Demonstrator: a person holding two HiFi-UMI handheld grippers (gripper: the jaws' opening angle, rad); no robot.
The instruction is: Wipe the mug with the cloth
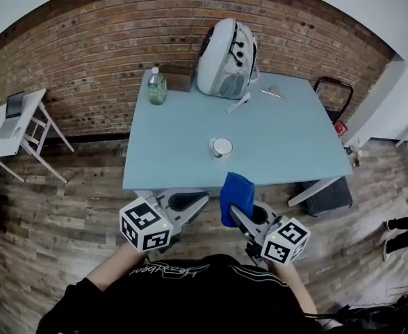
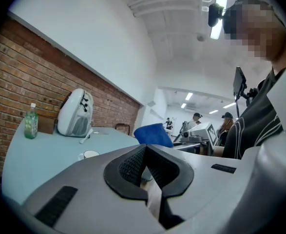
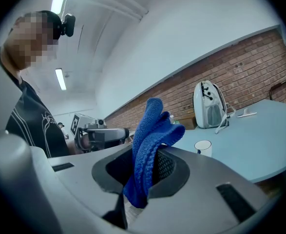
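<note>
In the head view, the mug point(image 1: 222, 147) stands upright on the light-blue table point(image 1: 287, 134). It is near the front edge and apart from all other things. Its handle seems to point left, but it is too small here to be sure. Both grippers are off the table, before its front edge and above the wooden floor point(image 1: 85, 207). The left gripper point(image 1: 193, 200) has its jaws together and carries nothing. The right gripper point(image 1: 242, 214) is clamped on the blue cloth point(image 1: 237, 193), and a loose fold of it reaches past the jaw tips toward the table. Cloth and mug are well apart, so I judge that the wiping has not begun. A white bag point(image 1: 226, 58) and a green bottle point(image 1: 156, 87) stand at the far edge, which leaves the middle of the table open for moving.

In the left gripper view, the two dark pads meet with nothing between them. Beyond them lie the table's front edge and the mug on the table. This free gripper is probably meant to steady the mug.

In the right gripper view, the pads pinch the cloth low down, and most of it stands free above the jaws. I think this is useful, because the soft free part can meet the mug first. The mug is ahead, right of the cloth, with only bare table around it.
</note>
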